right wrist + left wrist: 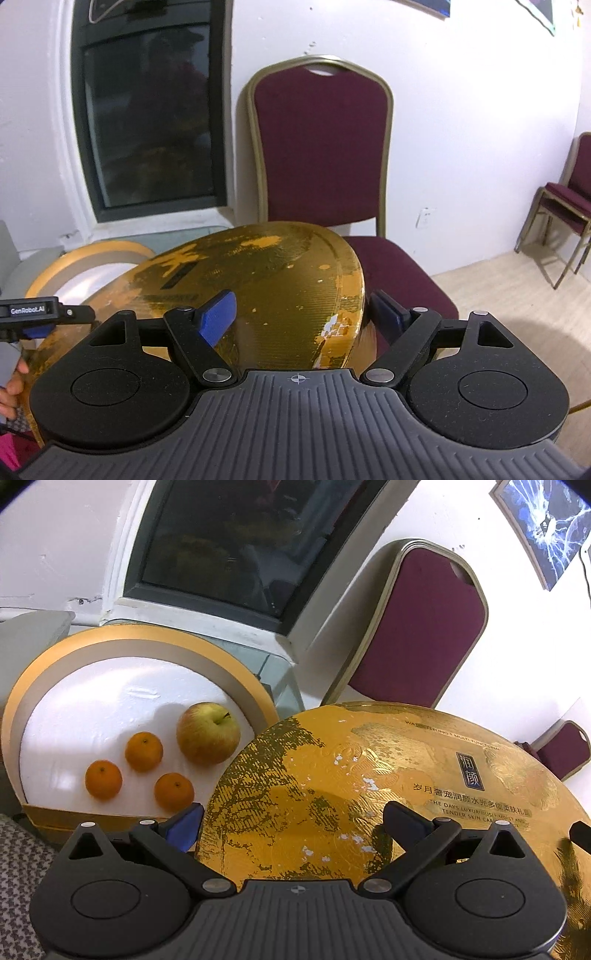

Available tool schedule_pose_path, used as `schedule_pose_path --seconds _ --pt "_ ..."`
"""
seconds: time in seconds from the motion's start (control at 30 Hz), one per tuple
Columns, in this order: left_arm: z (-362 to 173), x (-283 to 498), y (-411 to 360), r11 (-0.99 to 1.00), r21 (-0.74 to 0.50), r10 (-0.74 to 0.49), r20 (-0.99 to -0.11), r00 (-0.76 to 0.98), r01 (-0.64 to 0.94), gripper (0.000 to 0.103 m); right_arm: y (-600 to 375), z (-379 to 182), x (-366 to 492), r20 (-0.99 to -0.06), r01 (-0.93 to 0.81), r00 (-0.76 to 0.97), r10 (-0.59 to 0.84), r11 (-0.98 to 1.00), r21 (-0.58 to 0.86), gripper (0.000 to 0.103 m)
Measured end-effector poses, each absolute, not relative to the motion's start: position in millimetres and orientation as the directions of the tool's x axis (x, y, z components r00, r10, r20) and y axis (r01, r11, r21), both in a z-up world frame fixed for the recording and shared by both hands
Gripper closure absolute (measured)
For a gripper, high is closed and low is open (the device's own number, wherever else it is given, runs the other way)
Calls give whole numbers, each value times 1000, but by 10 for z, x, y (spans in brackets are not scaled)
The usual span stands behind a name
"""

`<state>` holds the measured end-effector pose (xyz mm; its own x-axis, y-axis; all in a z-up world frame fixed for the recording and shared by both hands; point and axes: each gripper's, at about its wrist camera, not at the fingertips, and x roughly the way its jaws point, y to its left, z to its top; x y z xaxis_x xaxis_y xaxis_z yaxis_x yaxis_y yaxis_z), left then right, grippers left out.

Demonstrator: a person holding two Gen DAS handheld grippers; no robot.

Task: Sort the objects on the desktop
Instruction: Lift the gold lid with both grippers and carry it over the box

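Note:
A large round gold lid [369, 775] fills the middle of both views, tilted, and overlaps the right side of the round gold box [33, 686]. On the box's white floor lie an apple [208, 733] and three oranges [144, 751] [103, 779] [173, 791]. My left gripper [293, 823] is spread wide across the lid's left edge, with one blue pad outside the rim and the other finger over the top face. At the lid's right edge [354, 295] my right gripper [303, 314] stands the same way, open. The left gripper's body [29, 312] shows at the far left of the right wrist view.
A maroon chair [321, 155] stands right behind the lid, its seat under the lid's far edge. A dark window [151, 122] sits in the white wall. More chairs [569, 206] stand at the right. A person's hand [11, 387] is at the lower left.

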<state>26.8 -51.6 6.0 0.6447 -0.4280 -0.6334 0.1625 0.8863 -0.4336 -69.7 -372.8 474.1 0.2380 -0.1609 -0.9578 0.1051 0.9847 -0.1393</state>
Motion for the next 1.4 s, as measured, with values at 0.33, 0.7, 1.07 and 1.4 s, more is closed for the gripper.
schedule_pose_path --seconds 0.33,0.7,1.07,1.4 --pt "218 157 -247 941 -325 -272 -579 769 89 2 -3500 4274 -457 -969 63 242 -54 997 -39 19" --pt "316 178 394 961 -215 58 -450 891 -171 3 -2855 3286 67 -935 14 303 183 980 197 19" --pt "330 410 617 935 -133 246 -425 871 -329 3 -2468 2502 385 -894 -5 320 314 944 330 20" --pt "179 634 651 916 -122 293 -444 846 -382 3 -2332 2043 531 -885 -45 291 365 929 368 20"
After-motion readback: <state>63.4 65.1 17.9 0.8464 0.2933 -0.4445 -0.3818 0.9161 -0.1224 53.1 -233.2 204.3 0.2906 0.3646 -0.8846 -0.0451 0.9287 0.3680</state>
